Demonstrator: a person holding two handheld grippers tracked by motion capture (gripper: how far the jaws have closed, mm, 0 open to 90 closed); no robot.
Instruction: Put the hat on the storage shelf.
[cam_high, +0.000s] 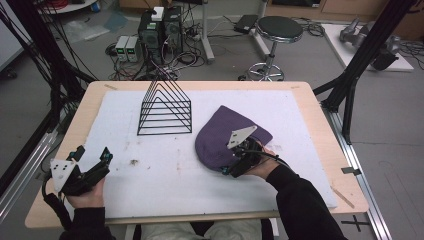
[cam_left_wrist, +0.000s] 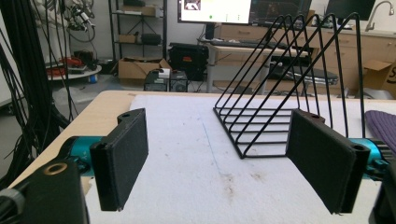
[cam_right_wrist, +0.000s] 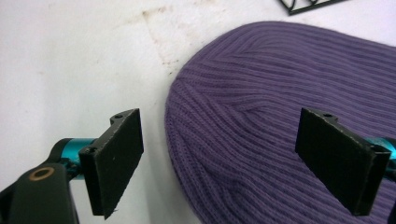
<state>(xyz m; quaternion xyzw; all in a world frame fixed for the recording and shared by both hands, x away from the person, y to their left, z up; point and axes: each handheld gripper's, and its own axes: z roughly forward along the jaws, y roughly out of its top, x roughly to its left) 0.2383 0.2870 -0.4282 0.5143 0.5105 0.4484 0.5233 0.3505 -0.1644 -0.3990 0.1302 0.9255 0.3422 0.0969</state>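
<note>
— Both grippers stand wide, you know. Your right gripper (cam_right_wrist: 219, 163) hovers over the near edge of the purple ribbed knit beanie (cam_right_wrist: 289, 116), one jaw above the white foam mat (cam_right_wrist: 70, 70), the other above the knit, gripping nothing.

— And the left?

— Your left gripper (cam_left_wrist: 224, 158) sits at the mat's near left corner, holding nothing, well apart from the hat. It looks toward the black wire triangular rack (cam_left_wrist: 289, 79).

— Where does the hat lie?

— Flat on the mat, right of centre, just beside the rack's right end. Past both runs the light wooden table (cam_high: 320, 107) rim
</note>
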